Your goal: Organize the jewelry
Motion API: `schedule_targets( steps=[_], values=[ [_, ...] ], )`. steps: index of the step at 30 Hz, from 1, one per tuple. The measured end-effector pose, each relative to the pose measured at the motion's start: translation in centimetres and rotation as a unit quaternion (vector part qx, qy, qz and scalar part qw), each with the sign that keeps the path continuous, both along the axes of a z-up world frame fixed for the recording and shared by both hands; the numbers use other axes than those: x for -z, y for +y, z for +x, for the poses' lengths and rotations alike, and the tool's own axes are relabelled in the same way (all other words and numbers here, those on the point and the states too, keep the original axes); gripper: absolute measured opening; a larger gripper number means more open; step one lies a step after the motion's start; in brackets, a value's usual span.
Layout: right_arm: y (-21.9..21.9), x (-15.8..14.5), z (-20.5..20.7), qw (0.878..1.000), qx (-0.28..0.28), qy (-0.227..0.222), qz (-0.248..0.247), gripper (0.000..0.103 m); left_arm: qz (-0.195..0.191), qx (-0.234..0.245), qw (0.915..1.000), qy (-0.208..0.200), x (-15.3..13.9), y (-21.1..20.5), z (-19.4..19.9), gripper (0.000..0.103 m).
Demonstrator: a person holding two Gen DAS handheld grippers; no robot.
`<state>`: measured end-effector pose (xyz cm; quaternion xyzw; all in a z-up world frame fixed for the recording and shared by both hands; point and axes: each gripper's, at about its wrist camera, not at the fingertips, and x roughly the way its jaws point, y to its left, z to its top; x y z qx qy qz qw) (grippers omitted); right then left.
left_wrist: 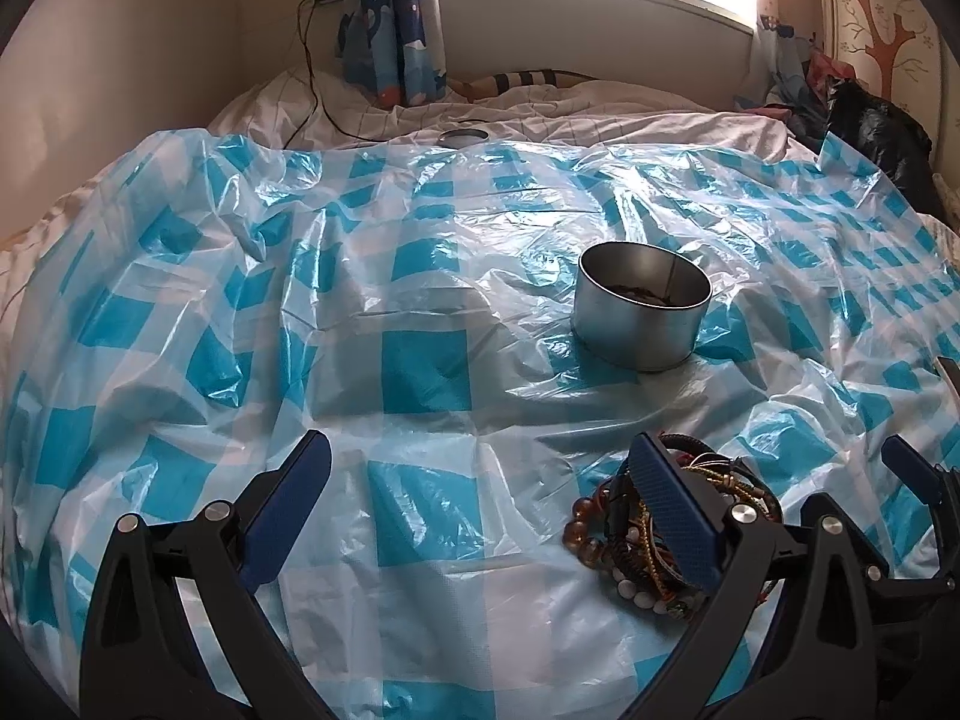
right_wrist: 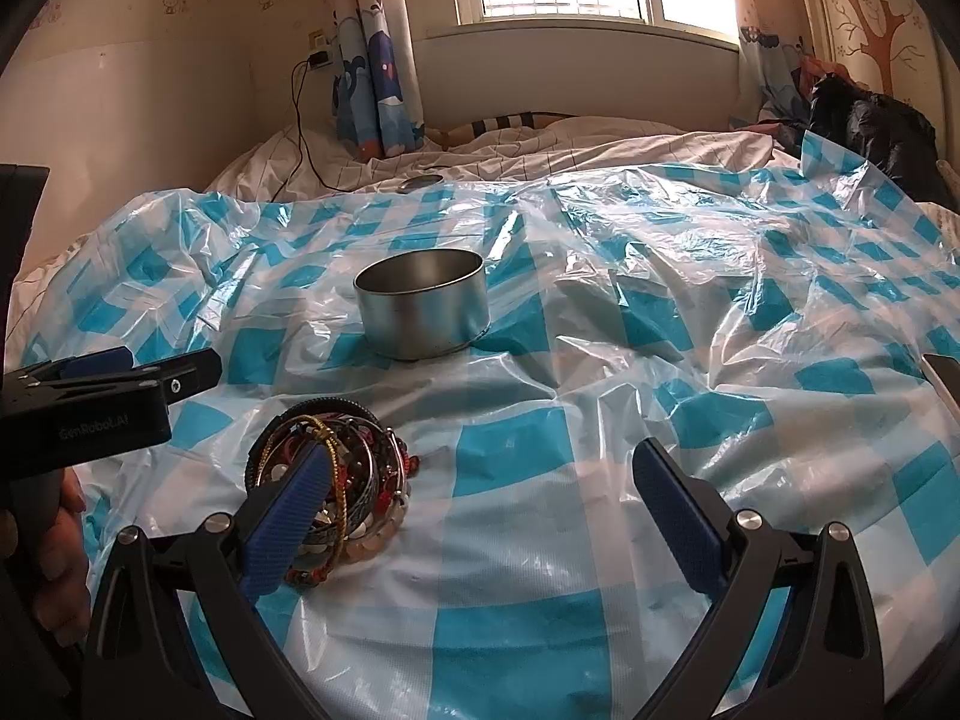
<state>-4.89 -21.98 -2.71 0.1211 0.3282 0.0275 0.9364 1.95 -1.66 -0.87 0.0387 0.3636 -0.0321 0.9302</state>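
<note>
A tangled pile of bracelets point(left_wrist: 591, 531), beaded and corded, lies on the blue-and-white checked plastic sheet point(left_wrist: 420, 360). My left gripper point(left_wrist: 480, 441) is open with only sheet between its fingers; the pile sits just outside and behind its right finger point(left_wrist: 672, 504). In the right wrist view the pile of bracelets point(right_wrist: 360, 450) lies against the left finger point(right_wrist: 294, 510) of my open right gripper point(right_wrist: 480, 453), outside its gap. A round metal tin point(left_wrist: 642, 312), point(right_wrist: 423, 306) stands open farther back, with something dark in its bottom.
The tin's lid point(left_wrist: 462, 135) lies at the sheet's far edge on the white bedding point(left_wrist: 600, 114). A charger cable point(left_wrist: 309, 78) trails at back left. A black bag point(left_wrist: 870, 132) sits at back right. A hand point(right_wrist: 60, 540) holds the left gripper point(right_wrist: 144, 369).
</note>
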Motion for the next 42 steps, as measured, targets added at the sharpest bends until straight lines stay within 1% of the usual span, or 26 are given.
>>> schedule_targets(
  steps=[16,42],
  values=[
    [0.0,0.24,-0.02,1.0,-0.001,0.002,0.005,0.096,0.01,-0.003,0.9998,0.015,0.69,-0.17,0.42,0.096],
    [-0.03,0.37,0.0,1.0,-0.001,0.003,0.008,0.096,0.017,-0.009,0.9997,0.017,0.84,-0.04,0.63,0.096]
  ],
)
